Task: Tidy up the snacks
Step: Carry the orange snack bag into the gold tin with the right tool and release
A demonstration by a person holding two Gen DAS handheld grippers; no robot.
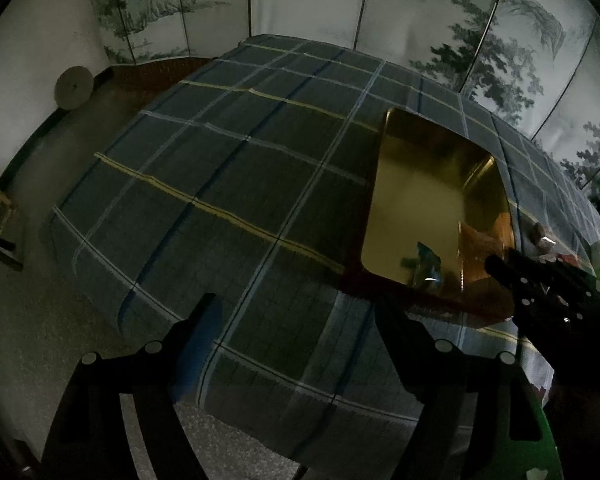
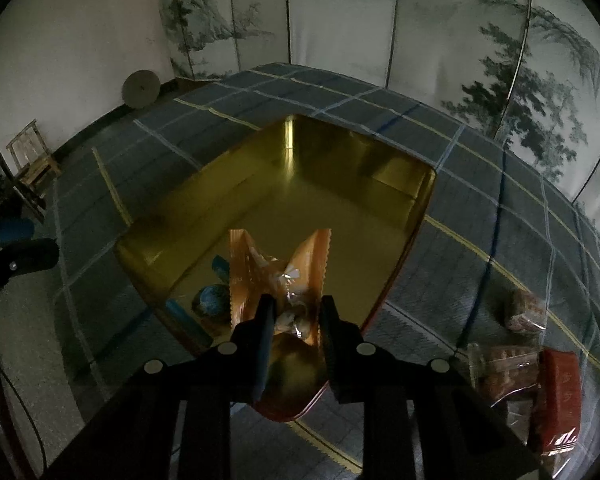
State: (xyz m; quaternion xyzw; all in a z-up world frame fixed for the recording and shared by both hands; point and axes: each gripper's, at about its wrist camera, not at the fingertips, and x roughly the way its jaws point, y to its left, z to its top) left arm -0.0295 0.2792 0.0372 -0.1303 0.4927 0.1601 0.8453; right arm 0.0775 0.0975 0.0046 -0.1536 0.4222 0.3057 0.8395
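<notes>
- Dim room, folding screen (image 2: 420, 40) painted with misty trees running along the back, pale wall to its left with a round disc (image 2: 141, 89) leaning at its foot and a wooden chair (image 2: 32, 152) further left.
- The plaid tablecloth (image 1: 220, 168) covers the whole table, blue and yellow lines crossing it; its left half lies bare and wide, and the near edge drops to speckled floor.
- The gold tin (image 2: 300, 184) sits open on the cloth, walls gleaming, near corner just under the right gripper; most of its floor is free.
- More wrapped snacks (image 2: 520, 368) are heaped on the cloth right of the tin, one brown packet (image 2: 526, 312) apart from the heap.
- Right gripper (image 2: 296, 320) reaches over the tin's near corner, fingers pinched on an orange snack wrapper (image 2: 276, 268) hanging inside the tin; a blue-wrapped piece (image 2: 212, 300) lies beside it.
- Left gripper (image 1: 300, 320) hovers over the near cloth left of the tin, jaws spread wide, holding nothing.
</notes>
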